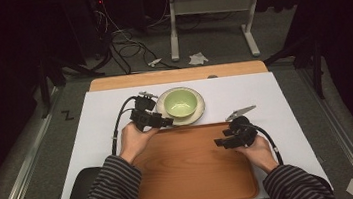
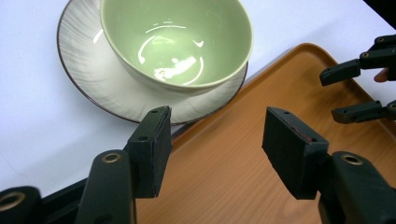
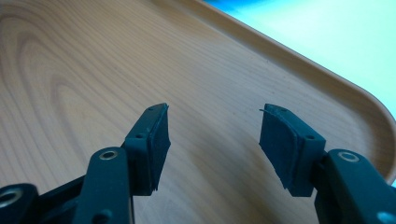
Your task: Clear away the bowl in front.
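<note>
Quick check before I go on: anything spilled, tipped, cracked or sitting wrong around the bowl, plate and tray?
Nothing stands out. The green bowl sits upright and empty on the plate, which lies flat just beyond the wooden tray. No spills or damage visible.

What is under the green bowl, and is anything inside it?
The bowl stands on a white plate with a dark rim, on the white table cover. Inside, it looks empty, showing only light reflections. The plate's middle is hidden under the bowl.

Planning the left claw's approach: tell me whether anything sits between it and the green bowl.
Nothing visible does. The left claw is open, over the tray's far edge, and the green bowl sits just beyond on its plate.
</note>
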`<state>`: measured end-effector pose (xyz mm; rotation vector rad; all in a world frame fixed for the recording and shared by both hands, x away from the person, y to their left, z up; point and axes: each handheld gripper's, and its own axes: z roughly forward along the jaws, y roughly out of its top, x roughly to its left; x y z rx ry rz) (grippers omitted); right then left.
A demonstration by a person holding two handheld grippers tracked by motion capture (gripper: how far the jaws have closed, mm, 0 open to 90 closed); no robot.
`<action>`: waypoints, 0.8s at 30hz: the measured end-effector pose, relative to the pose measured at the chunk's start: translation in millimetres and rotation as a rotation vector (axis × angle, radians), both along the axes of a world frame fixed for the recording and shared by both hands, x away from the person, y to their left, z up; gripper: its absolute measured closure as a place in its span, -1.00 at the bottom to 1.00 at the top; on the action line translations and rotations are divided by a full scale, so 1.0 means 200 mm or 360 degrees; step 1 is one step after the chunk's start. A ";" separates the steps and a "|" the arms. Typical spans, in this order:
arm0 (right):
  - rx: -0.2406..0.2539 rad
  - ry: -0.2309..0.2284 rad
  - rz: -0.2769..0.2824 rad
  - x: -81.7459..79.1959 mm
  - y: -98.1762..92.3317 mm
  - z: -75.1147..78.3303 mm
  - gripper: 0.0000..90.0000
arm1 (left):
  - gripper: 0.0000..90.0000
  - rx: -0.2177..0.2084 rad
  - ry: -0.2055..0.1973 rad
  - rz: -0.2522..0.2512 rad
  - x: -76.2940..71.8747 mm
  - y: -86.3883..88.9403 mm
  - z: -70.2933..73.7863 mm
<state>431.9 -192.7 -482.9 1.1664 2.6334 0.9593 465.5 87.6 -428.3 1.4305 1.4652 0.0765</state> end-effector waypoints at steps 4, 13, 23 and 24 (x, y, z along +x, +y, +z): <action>0.0004 -0.0004 -0.0001 0.00 0.00 0.00 -0.03 | -0.11 -0.0003 -0.0006 0.0013 0.03 0.00 0.01; 0.0001 -0.0011 0.0007 0.00 0.00 0.00 -0.03 | -0.14 -0.0039 0.0039 0.0006 0.10 -0.01 0.04; 0.0005 -0.0008 0.0008 0.00 0.00 0.00 -0.03 | -0.27 -0.0018 -0.0009 0.0065 0.16 -0.03 0.06; -0.0001 -0.0007 0.0002 0.00 0.00 0.00 -0.03 | -0.28 -0.0003 -0.0008 0.0058 0.16 -0.03 0.07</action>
